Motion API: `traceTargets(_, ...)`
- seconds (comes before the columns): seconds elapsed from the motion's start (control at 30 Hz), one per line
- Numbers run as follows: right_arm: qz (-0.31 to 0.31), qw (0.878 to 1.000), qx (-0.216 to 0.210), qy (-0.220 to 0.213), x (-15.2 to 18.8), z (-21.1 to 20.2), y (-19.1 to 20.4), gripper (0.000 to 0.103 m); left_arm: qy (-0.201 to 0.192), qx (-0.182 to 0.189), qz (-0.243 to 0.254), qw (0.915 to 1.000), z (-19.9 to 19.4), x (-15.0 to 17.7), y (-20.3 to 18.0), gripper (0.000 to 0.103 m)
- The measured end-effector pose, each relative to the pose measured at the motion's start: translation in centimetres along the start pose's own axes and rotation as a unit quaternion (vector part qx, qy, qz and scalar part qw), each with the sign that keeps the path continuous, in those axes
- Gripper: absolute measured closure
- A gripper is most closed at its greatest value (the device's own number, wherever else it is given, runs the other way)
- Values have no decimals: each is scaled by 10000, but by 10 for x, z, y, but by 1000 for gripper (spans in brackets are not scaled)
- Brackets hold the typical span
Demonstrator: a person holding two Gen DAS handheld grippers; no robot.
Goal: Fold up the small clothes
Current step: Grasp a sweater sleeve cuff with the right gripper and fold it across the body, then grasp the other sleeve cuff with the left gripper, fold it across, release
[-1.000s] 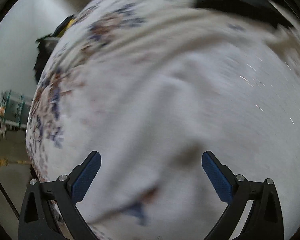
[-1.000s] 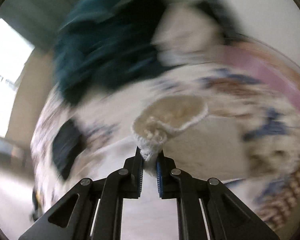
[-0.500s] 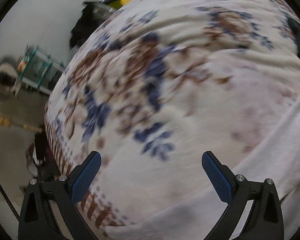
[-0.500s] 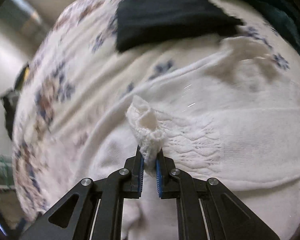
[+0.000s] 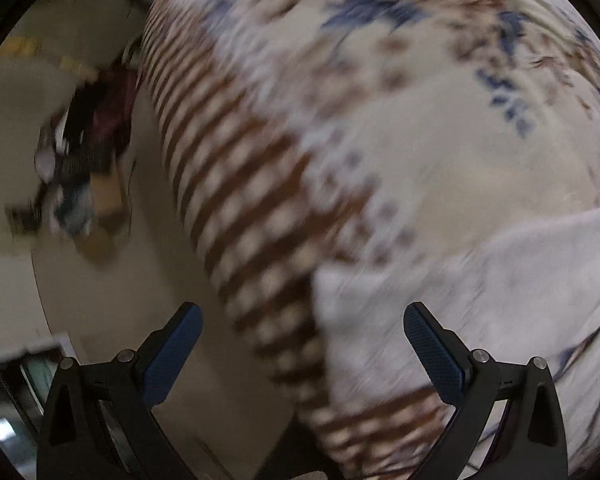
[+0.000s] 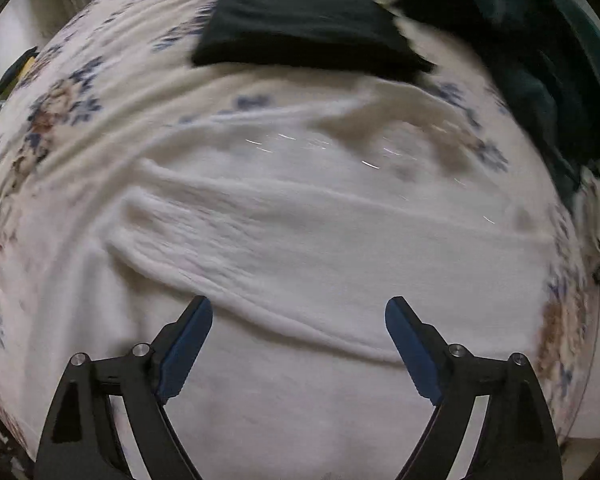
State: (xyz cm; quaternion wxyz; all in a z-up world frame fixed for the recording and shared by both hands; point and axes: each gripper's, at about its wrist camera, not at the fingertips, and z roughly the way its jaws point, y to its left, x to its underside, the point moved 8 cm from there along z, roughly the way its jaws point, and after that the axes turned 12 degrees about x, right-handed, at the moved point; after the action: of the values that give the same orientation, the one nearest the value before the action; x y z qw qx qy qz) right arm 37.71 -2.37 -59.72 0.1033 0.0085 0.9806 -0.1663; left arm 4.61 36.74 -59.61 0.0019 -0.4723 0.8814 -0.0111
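A white knit garment (image 6: 320, 240) lies spread on the floral bed cover (image 6: 60, 96), with a sleeve folded across its body. My right gripper (image 6: 299, 344) is open and empty, just above the garment's near part. In the left wrist view a corner of the white garment (image 5: 480, 300) lies on the brown-striped edge of the bed cover (image 5: 260, 184). My left gripper (image 5: 302, 354) is open and empty, hovering over that bed edge and the garment's corner.
A folded black garment (image 6: 304, 28) lies at the far side of the bed. A dark teal pile (image 6: 532, 56) sits at the far right. The floor (image 5: 112, 300) lies left of the bed edge, with scattered clutter (image 5: 76, 160) on it.
My right gripper has opened and let go of the white sleeve, which now lies flat. My left gripper has swung to the bed's striped edge, still open.
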Motion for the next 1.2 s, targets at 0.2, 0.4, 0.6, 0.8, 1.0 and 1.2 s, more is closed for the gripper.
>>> traceTargets(0.2, 496, 9942, 380, 875, 54, 17, -91, 12, 756, 660, -855, 9913, 49, 35, 11, 0)
traceTargets(0.4, 846, 9882, 437, 1202, 88, 21, -124, 12, 397, 1328, -1520, 9786, 60, 13, -3, 86)
traceTargets(0.6, 606, 9880, 249, 1402, 100, 25, -100, 12, -545, 1066, -973, 9880, 32, -32, -18, 97)
traceTargets(0.8, 578, 9916, 118, 1149, 95, 22, -98, 12, -1458, 1403, 248, 9790, -33, -68, -86, 97)
traceTargets(1.0, 741, 9931, 148, 898, 70, 37, -117, 12, -1707, 1932, 1898, 9474, -66, -40, -260, 97)
traceTargets(1.2, 1259, 9881, 176, 868, 63, 51, -170, 12, -1336, 2779, 3220, 8951, -80, 52, -434, 97)
